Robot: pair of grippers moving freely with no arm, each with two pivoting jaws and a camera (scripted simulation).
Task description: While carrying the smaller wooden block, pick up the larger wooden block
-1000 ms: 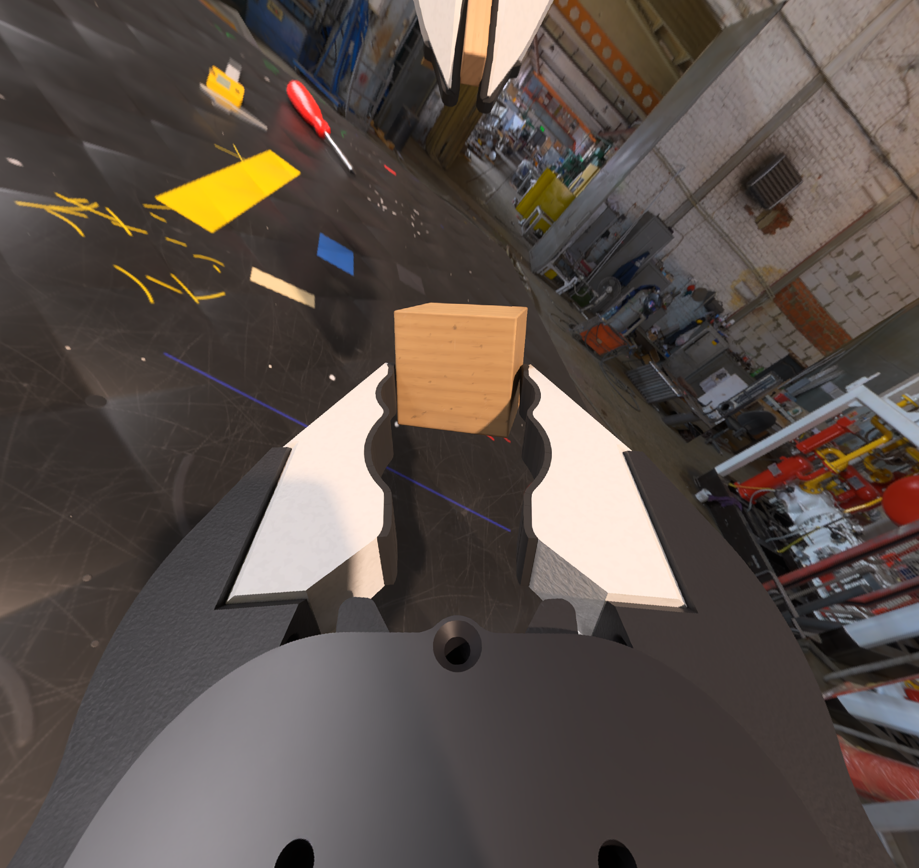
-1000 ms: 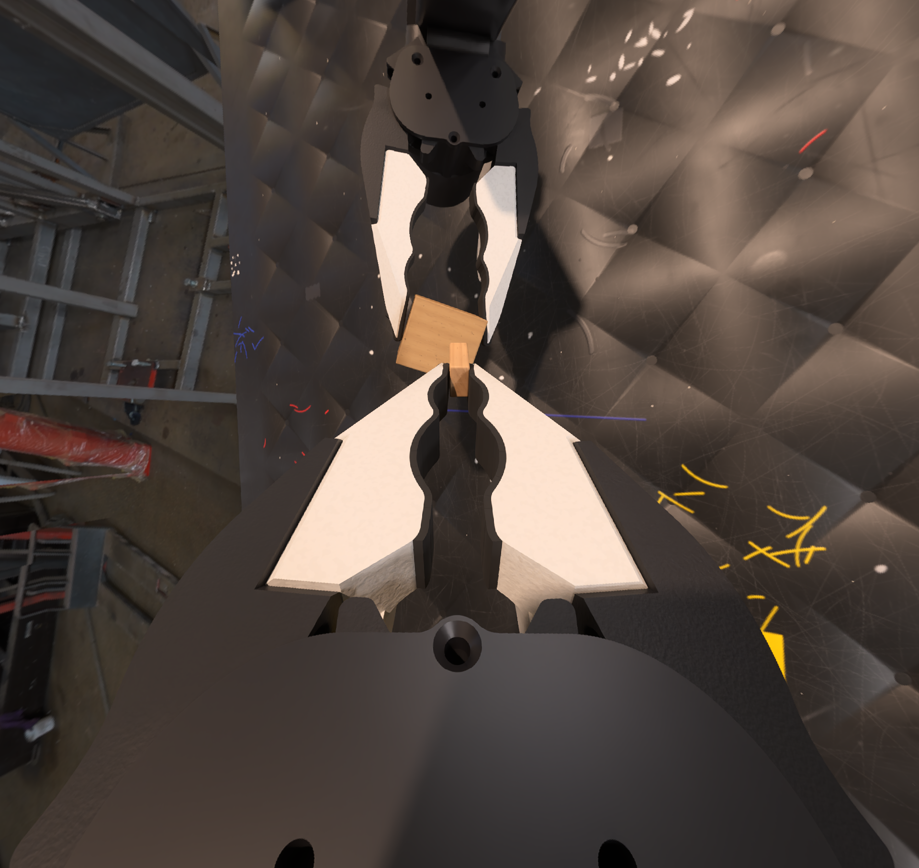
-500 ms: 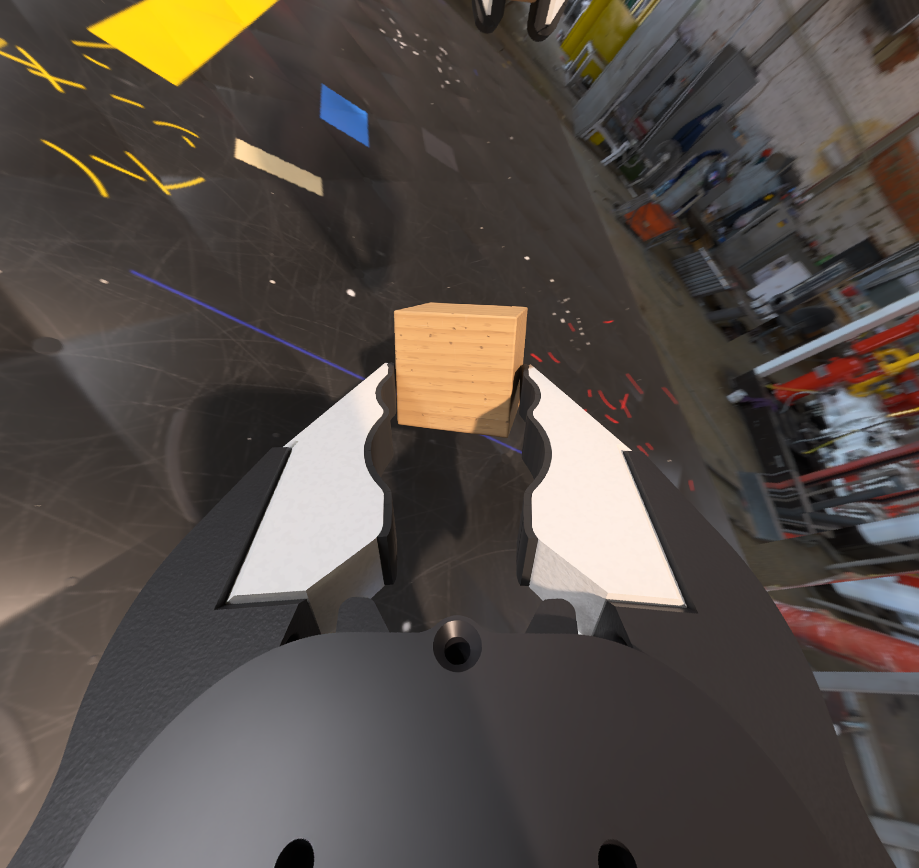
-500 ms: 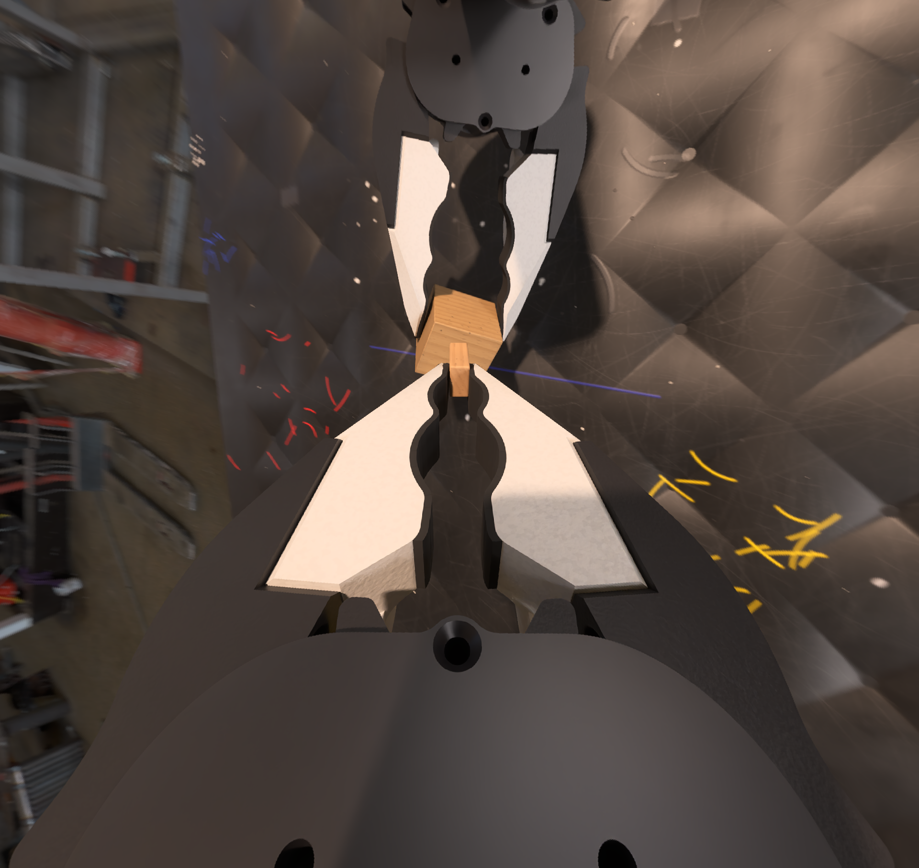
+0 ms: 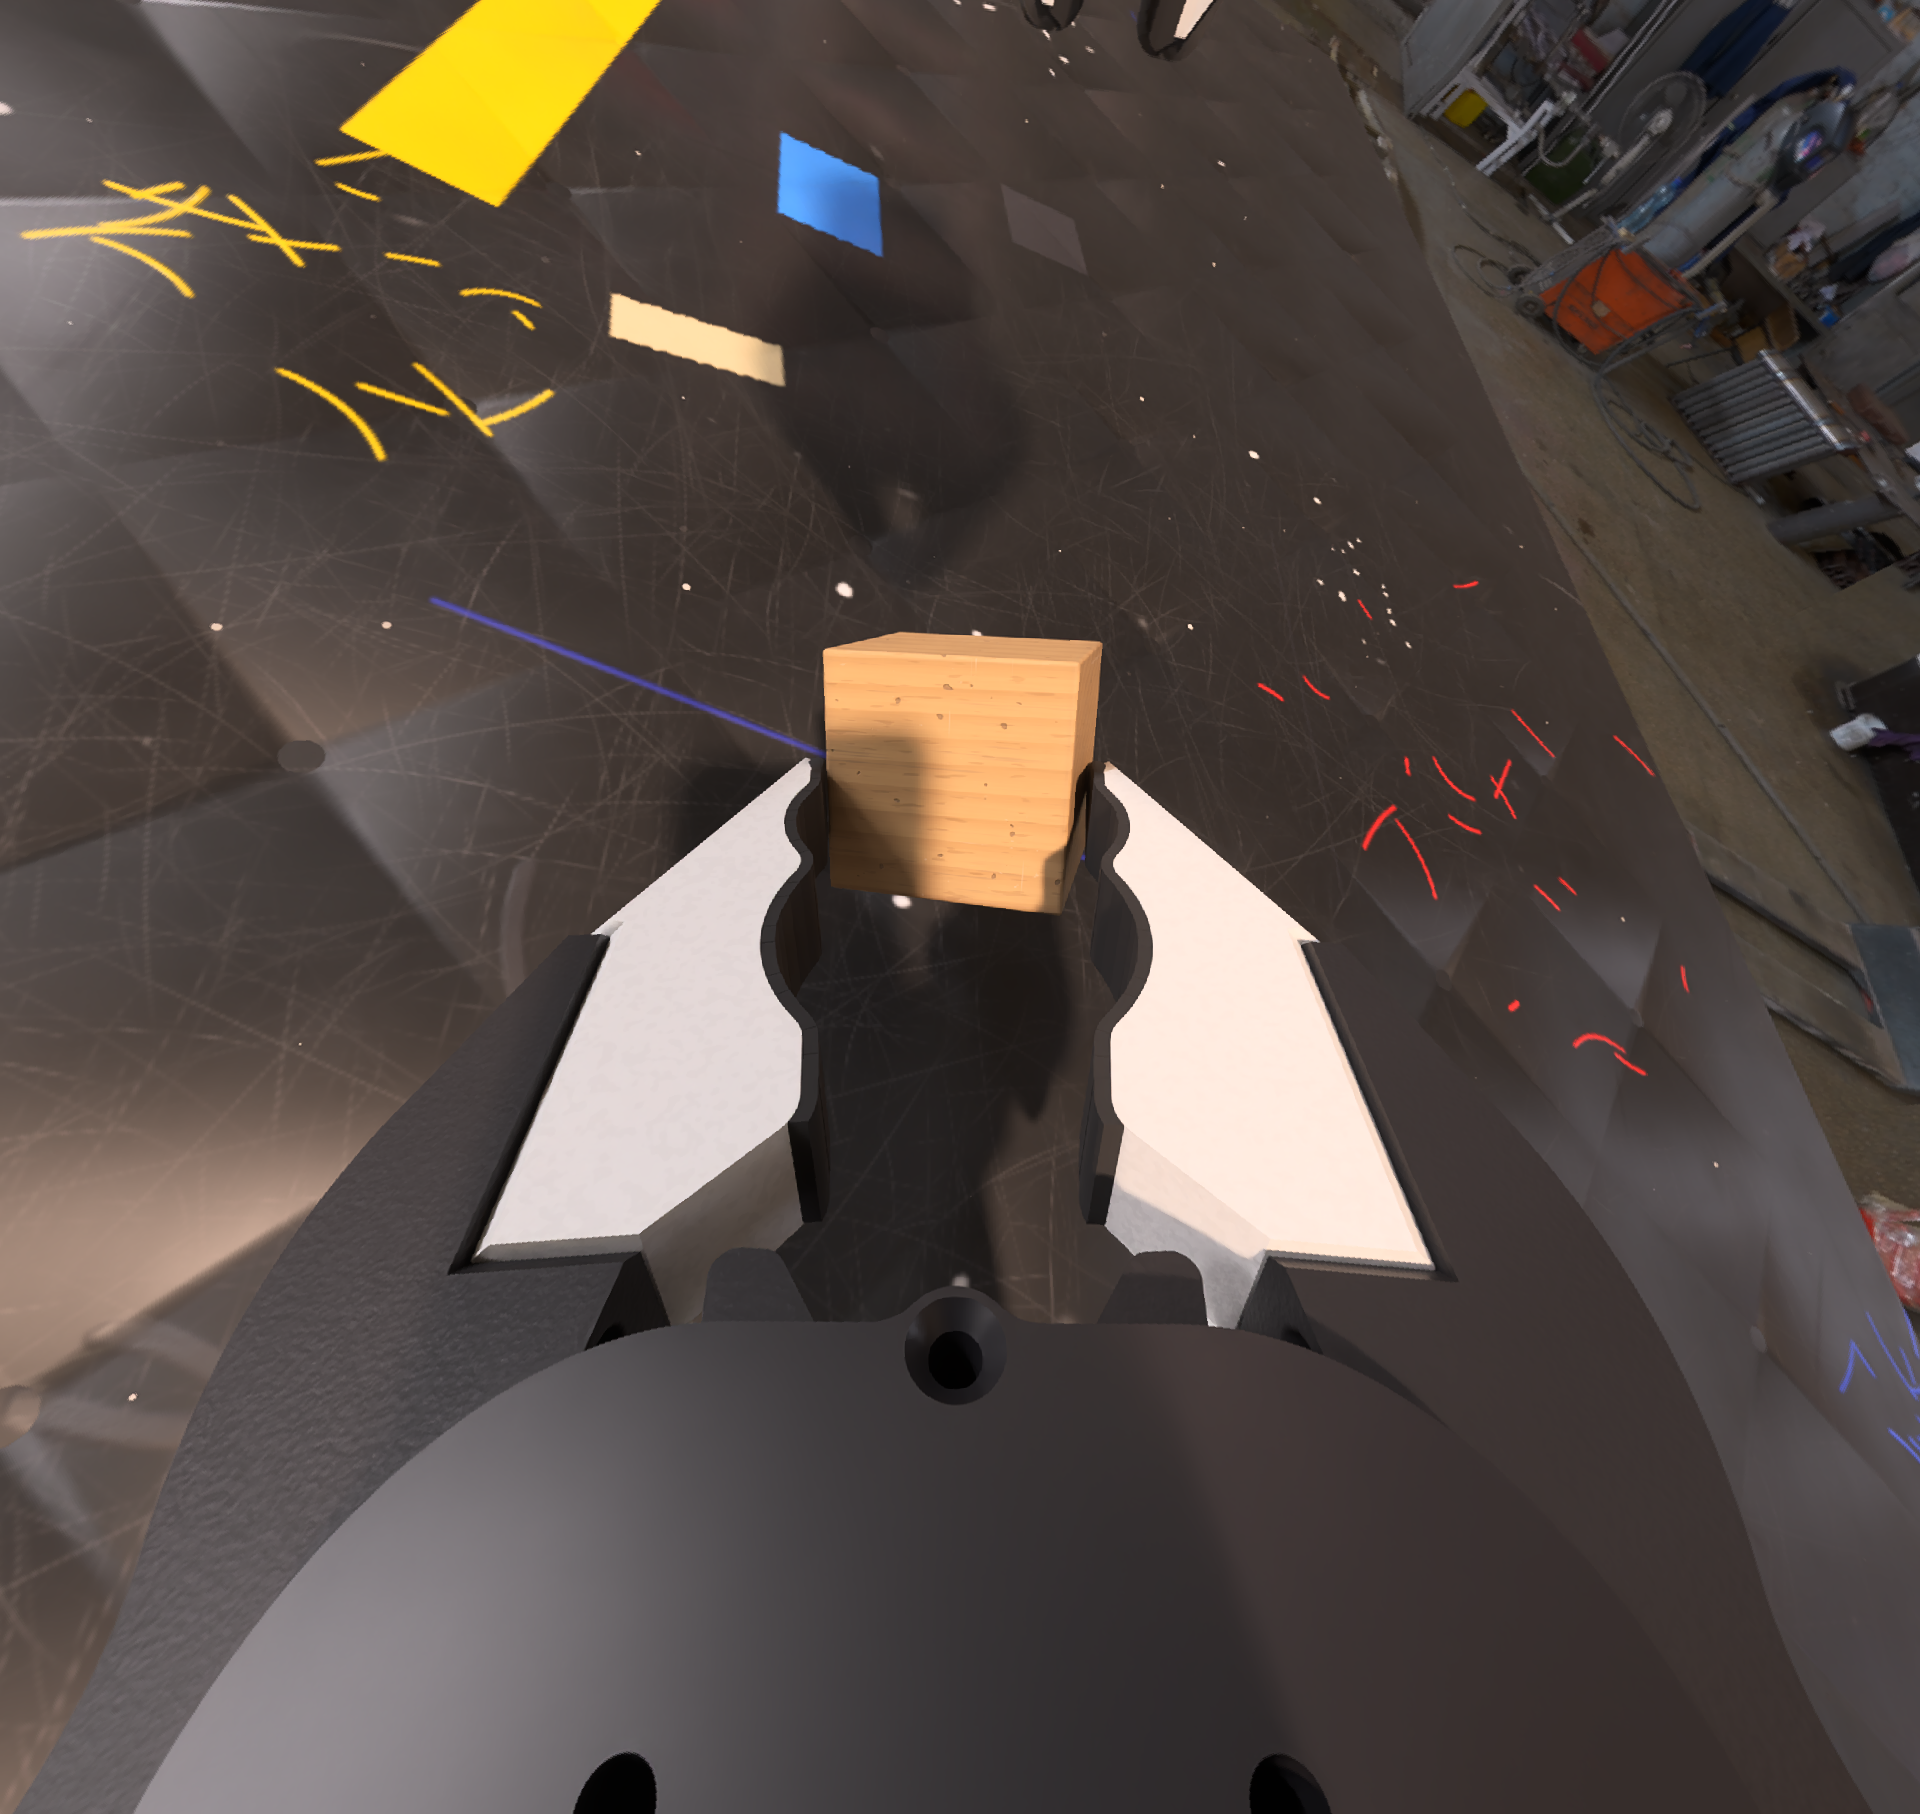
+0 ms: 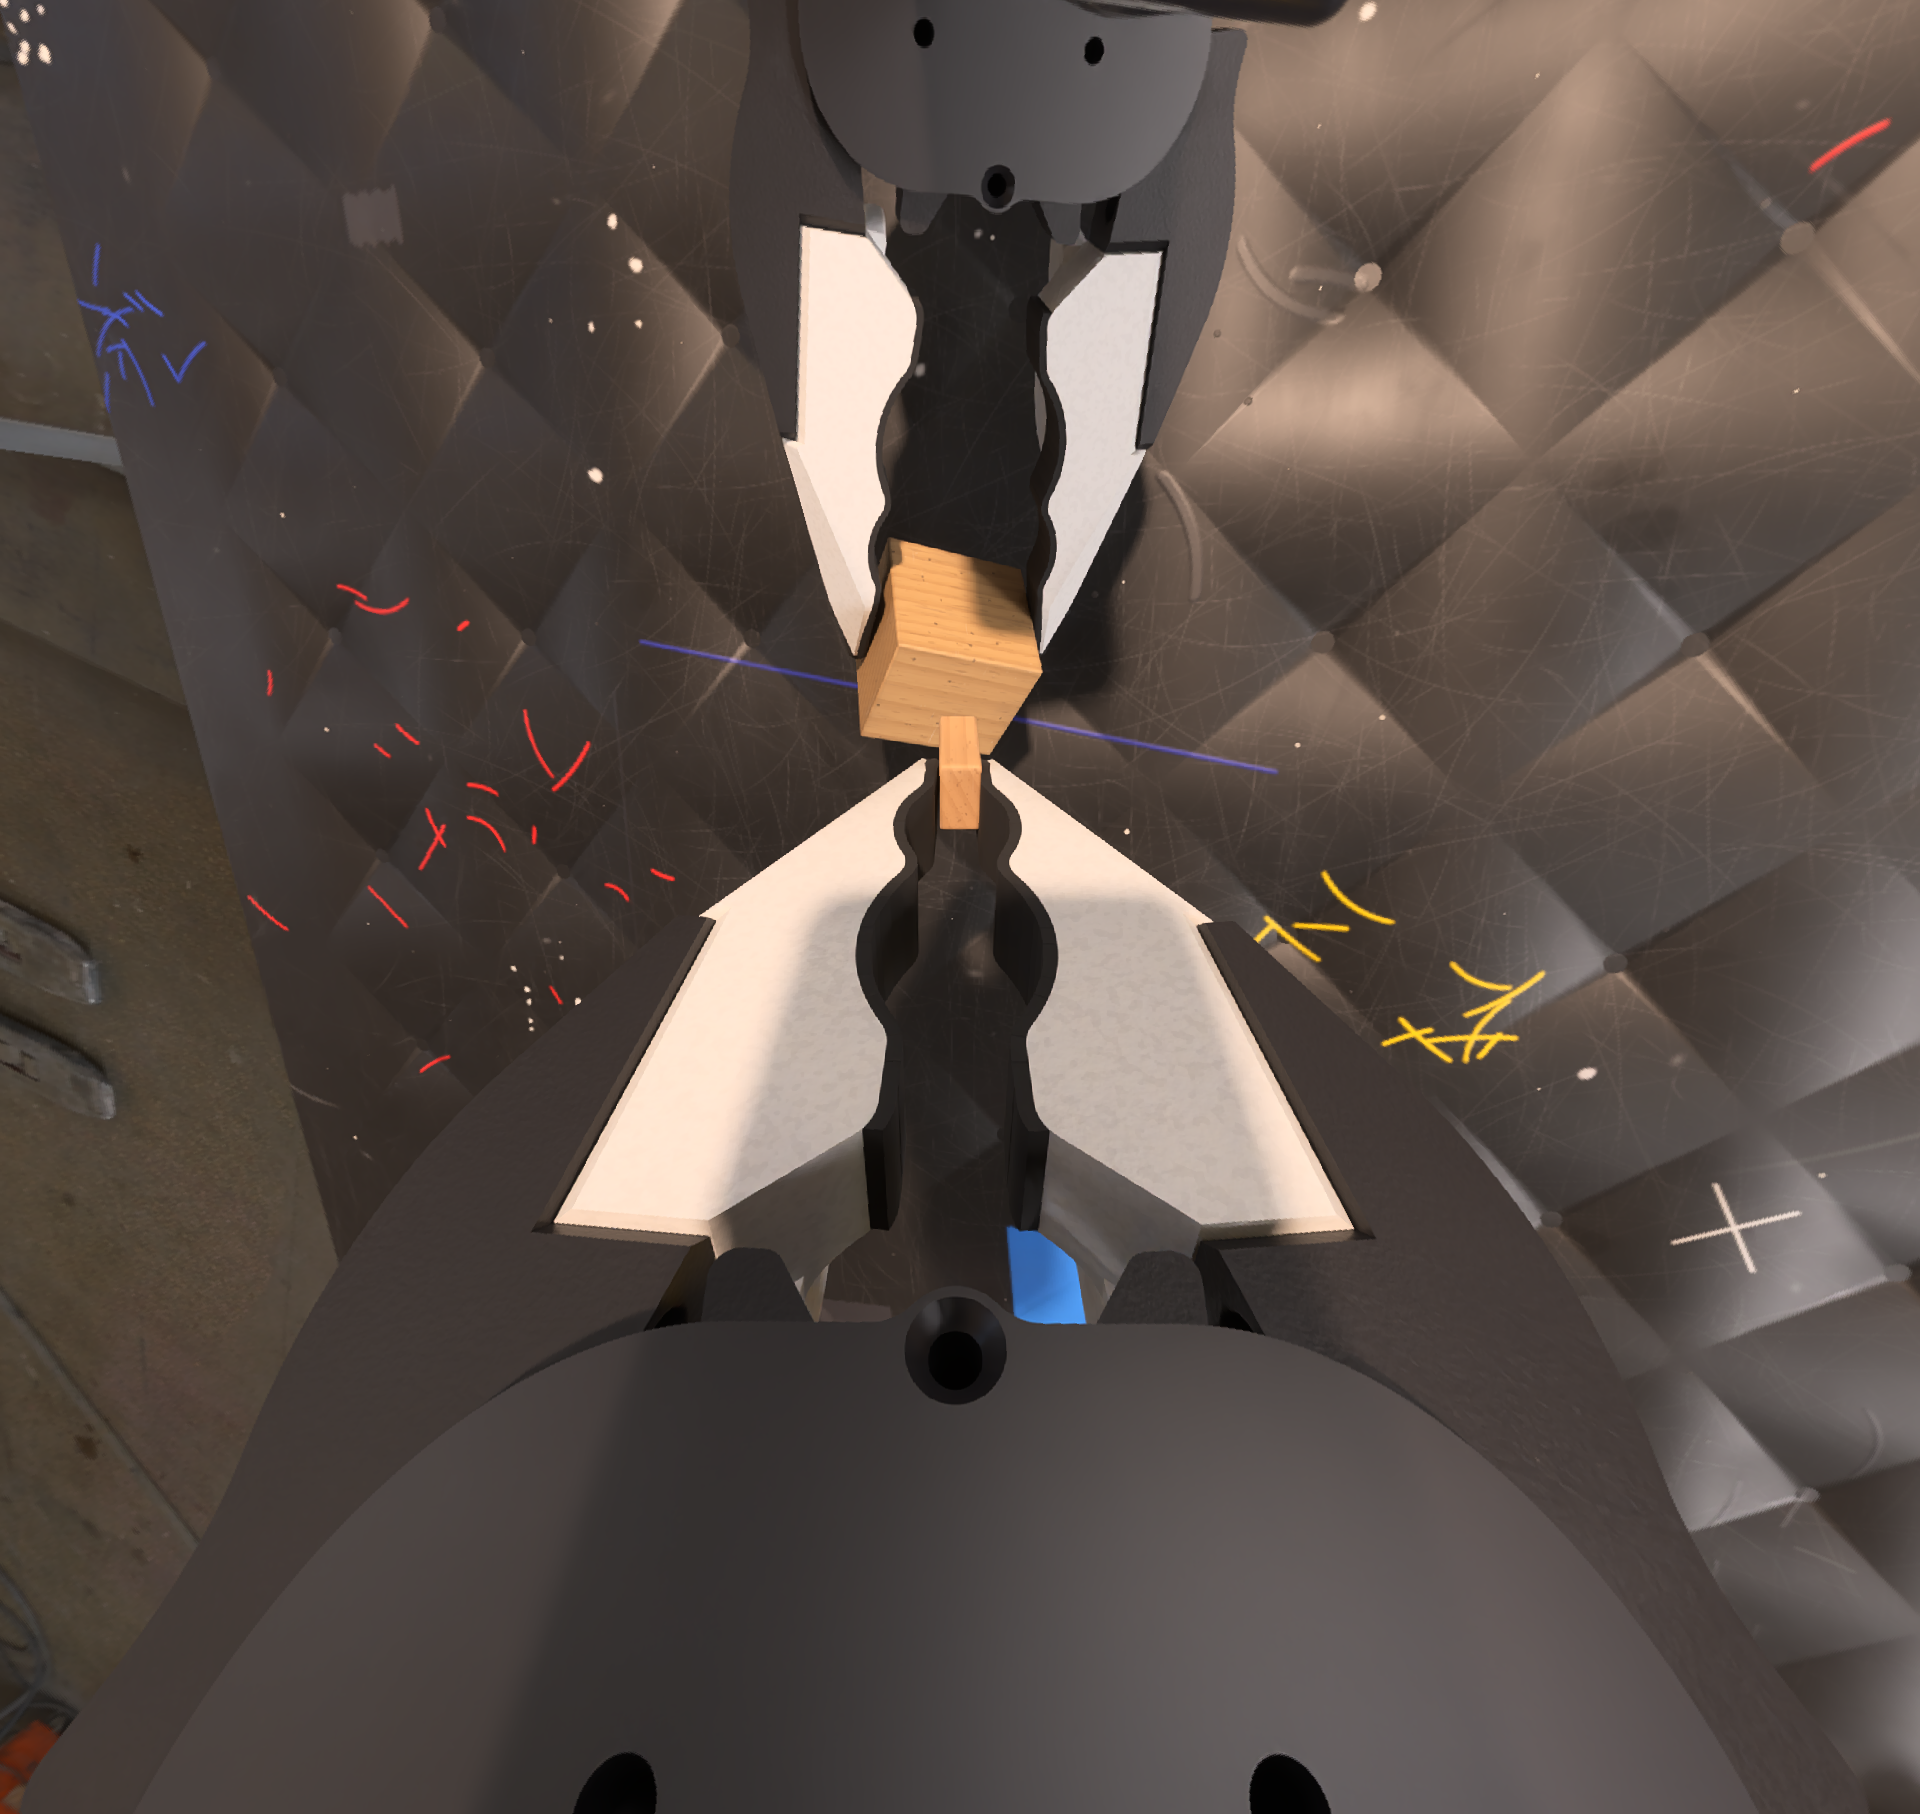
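The left gripper [image 5: 956,777] clamps the larger wooden block [image 5: 956,767] at its fingertips, above the dark table's [image 5: 312,829] edge; the right gripper [image 6: 958,777] pinches the smaller wooden block [image 6: 958,777] — lift both steadily, keeping their tips apart.

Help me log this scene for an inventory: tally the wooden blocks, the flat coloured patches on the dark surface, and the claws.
Wooden blocks: 2, the larger wooden block in the left claw, the smaller wooden block in the right claw.
Flat patches: 3, yellow patch, blue patch, cream patch.
Claws: 2.
Total: 7.
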